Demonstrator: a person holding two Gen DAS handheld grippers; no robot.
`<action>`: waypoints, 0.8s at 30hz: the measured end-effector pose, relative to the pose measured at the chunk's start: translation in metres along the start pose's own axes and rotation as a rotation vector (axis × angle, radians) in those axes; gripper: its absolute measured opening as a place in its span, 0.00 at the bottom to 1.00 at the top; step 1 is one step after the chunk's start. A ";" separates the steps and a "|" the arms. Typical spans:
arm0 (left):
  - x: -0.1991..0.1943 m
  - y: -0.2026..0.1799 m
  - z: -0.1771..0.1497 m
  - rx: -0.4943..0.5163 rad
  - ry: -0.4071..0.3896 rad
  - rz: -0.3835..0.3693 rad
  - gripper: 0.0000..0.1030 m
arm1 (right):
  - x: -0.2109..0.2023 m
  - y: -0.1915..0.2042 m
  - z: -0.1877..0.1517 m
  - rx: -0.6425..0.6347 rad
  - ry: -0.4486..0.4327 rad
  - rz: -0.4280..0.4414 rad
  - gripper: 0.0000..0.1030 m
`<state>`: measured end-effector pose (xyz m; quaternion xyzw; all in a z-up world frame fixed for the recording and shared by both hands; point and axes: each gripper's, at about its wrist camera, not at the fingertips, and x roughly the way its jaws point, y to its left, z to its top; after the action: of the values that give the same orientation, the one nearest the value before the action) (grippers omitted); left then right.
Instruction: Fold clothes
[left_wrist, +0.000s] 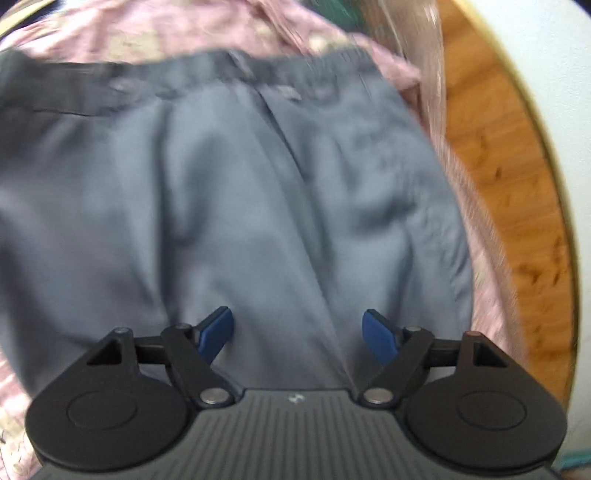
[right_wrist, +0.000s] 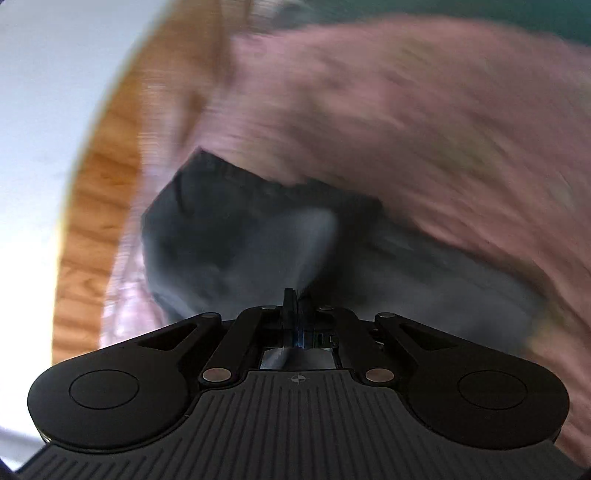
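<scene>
Over pink cloth (left_wrist: 147, 33), grey trousers (left_wrist: 221, 184) lie waistband away.

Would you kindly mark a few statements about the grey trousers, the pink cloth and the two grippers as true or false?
1. The left gripper has its jaws apart. True.
2. The grey trousers lie on a pink cloth. True.
3. The right gripper is wide open. False: its jaws are shut, seemingly pinching grey fabric.
4. The trousers are red. False: grey.
5. The table is glass. False: wood.
</scene>
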<state>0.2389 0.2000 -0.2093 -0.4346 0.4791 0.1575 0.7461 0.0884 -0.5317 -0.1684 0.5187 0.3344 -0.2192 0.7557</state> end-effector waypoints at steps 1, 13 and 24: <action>0.008 -0.010 -0.001 0.034 0.016 0.019 0.77 | 0.001 -0.003 -0.005 0.010 0.003 -0.007 0.00; -0.088 0.069 -0.061 0.185 -0.183 -0.090 0.01 | -0.038 0.002 -0.009 -0.087 -0.063 0.125 0.00; -0.088 0.089 -0.023 0.068 -0.324 0.063 0.67 | -0.007 -0.031 -0.023 -0.112 0.081 -0.042 0.18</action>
<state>0.1239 0.2485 -0.1824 -0.3626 0.3710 0.2325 0.8227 0.0564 -0.5220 -0.1883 0.4767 0.3873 -0.1950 0.7647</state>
